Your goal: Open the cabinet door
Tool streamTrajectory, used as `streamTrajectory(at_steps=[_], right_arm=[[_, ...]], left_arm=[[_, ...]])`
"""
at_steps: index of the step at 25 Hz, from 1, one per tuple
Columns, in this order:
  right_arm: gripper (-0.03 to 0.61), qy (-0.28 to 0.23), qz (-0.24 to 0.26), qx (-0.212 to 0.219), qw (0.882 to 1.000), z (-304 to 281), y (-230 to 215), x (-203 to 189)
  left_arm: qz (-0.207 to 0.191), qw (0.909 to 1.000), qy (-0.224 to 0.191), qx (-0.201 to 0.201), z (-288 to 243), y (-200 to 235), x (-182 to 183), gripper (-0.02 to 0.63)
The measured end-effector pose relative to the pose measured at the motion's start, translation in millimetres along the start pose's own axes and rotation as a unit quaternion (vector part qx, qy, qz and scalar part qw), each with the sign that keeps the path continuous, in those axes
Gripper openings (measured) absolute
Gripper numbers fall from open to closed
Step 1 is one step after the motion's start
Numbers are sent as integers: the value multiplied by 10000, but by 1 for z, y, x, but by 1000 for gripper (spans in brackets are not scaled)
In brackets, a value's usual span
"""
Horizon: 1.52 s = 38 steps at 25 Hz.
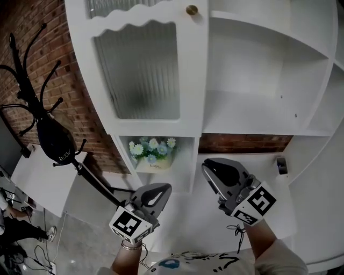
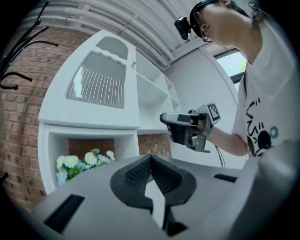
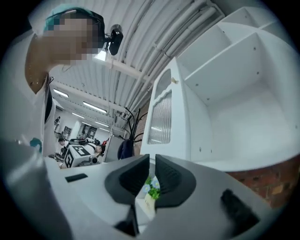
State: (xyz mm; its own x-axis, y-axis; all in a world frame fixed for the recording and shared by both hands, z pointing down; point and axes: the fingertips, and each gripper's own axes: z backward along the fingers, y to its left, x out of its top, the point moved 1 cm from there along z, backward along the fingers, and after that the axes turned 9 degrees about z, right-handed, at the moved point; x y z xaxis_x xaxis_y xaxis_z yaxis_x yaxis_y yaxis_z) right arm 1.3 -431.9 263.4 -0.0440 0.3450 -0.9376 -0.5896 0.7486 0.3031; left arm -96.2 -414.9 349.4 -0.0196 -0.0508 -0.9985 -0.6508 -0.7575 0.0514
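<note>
**A:** Where is the cabinet door now?

**B:** I see the cabinet door (image 1: 137,70) up in front of me, and I think it is shut. Its little gold knob (image 1: 192,9) sits at the door's top right corner.

**A:** And your two tools?

**B:** Both are low down, under the door. The left gripper (image 1: 160,191) is below the flowers (image 1: 152,150) that sit under the door. The right gripper (image 1: 210,169) is below the door and off to its right. Both have their jaws squeezed together with nothing in them.

**A:** So which step is this?

**B:** The reaching step, I think. Neither tool touches the door yet.

**A:** What comes next?

**B:** One gripper must go up to the knob, spread its jaws, pinch it, and pull the door out. The knob is small and round, so I must line up well or it may slip.
</note>
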Motion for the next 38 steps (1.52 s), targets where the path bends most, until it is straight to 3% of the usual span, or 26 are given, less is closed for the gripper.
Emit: streamTrajectory(at_steps=[4,8,10,15,21,28,33,38], right_arm=[[31,-102,61,-505,9987,-23,-40,32],[40,-245,115,-906,9955,-45,-86,60],[126,-224,214,-931,9952,-59,-104,76],[156,-72,729,-925,9930,-87,-126,112],[155,-96,836,-1041,9910,-93,-124,130],[103,-475,381,-436,9972,-68,-89,152],[86,-727,141,383,9965,-52,-46,170],[78,-1015,26,1260,9868,-43,4,190]], left_arm=[[-261,9991,-118,-310,-14,3,32,15],[-265,9978,-315,-523,-25,-2,55,14],[-217,9975,-366,-564,-27,-5,59,15],[-41,9975,-436,-563,-26,-13,57,15],[88,9982,-402,-444,-20,-16,44,15],[192,9983,-356,-412,-13,-26,38,15],[257,9987,-259,-350,-6,-40,28,15],[393,9990,-162,-140,12,-51,15,14]])
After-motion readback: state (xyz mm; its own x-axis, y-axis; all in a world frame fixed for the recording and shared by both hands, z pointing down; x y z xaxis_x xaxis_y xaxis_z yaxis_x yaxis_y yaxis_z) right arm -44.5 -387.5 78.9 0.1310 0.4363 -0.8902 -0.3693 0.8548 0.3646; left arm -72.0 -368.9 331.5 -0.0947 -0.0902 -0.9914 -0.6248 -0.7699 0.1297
